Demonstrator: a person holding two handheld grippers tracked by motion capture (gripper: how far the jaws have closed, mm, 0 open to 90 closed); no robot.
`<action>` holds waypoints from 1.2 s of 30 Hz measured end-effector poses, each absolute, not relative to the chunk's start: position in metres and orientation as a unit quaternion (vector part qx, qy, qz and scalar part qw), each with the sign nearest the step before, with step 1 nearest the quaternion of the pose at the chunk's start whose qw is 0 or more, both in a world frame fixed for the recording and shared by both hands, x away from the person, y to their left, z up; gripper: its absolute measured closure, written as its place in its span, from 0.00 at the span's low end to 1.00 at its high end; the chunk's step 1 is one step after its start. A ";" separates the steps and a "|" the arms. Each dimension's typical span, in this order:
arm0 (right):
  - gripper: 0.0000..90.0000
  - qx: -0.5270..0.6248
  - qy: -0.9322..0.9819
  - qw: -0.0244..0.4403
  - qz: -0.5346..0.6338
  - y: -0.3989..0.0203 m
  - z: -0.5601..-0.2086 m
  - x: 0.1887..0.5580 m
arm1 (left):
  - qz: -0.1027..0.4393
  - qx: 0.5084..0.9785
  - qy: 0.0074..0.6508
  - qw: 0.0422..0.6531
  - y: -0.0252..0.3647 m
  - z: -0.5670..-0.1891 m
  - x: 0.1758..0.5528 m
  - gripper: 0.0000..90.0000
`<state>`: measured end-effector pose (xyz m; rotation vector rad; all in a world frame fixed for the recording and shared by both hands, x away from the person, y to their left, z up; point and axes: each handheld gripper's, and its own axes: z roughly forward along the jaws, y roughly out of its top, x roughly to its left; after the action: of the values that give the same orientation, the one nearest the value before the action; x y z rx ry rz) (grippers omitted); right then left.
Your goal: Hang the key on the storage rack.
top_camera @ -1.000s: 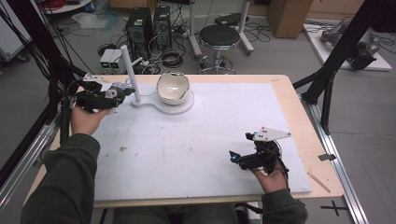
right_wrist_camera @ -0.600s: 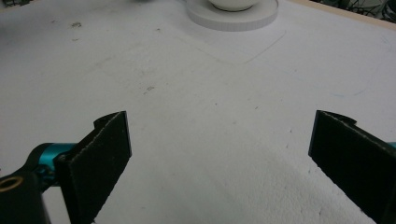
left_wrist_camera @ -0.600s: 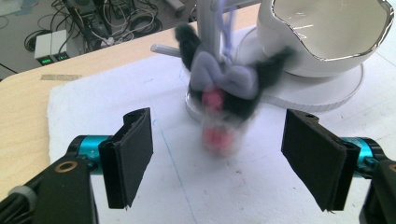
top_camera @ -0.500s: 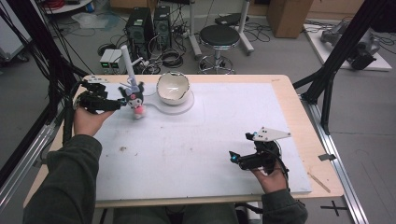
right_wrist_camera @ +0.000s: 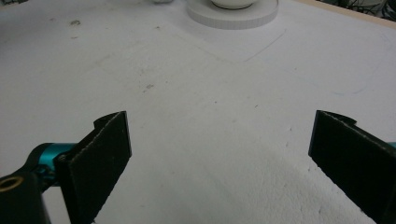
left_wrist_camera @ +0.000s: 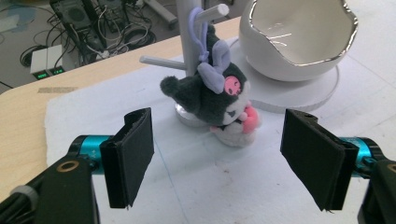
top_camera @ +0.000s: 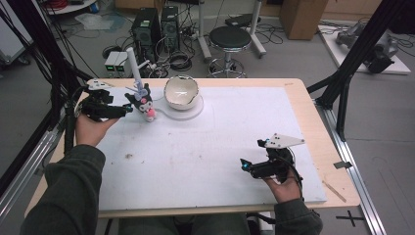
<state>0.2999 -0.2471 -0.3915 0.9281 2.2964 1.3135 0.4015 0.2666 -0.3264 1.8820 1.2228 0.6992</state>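
plush toy (left_wrist_camera: 219, 105) hangs on stand (left_wrist_camera: 191, 56), left tool (left_wrist_camera: 219, 161) just opened wide, holding nothing

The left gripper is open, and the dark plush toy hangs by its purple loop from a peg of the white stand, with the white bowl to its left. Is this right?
Not quite. In the left gripper view, the white bowl sits to the right of the dark plush toy, not its left. The rest holds: the left gripper is open, and the toy hangs by its purple loop from a peg of the white stand.

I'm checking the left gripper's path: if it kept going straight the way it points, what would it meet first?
Most likely the dark plush keychain hanging from the white peg stand, straight ahead of the open left gripper.
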 end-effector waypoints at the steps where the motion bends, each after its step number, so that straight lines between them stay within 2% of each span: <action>1: 0.05 0.326 0.808 0.169 0.461 -0.247 -0.392 0.300 | 0.275 0.739 0.480 0.385 0.267 -0.326 0.401 0.29; 36: 0.05 0.324 0.810 0.177 0.456 -0.244 -0.390 0.295 | 0.283 0.734 0.438 0.435 0.268 -0.317 0.350 0.29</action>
<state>0.2949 -0.2438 -0.3898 0.9158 2.2916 1.2915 0.3501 0.2678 -0.3166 1.8266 1.0902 0.7034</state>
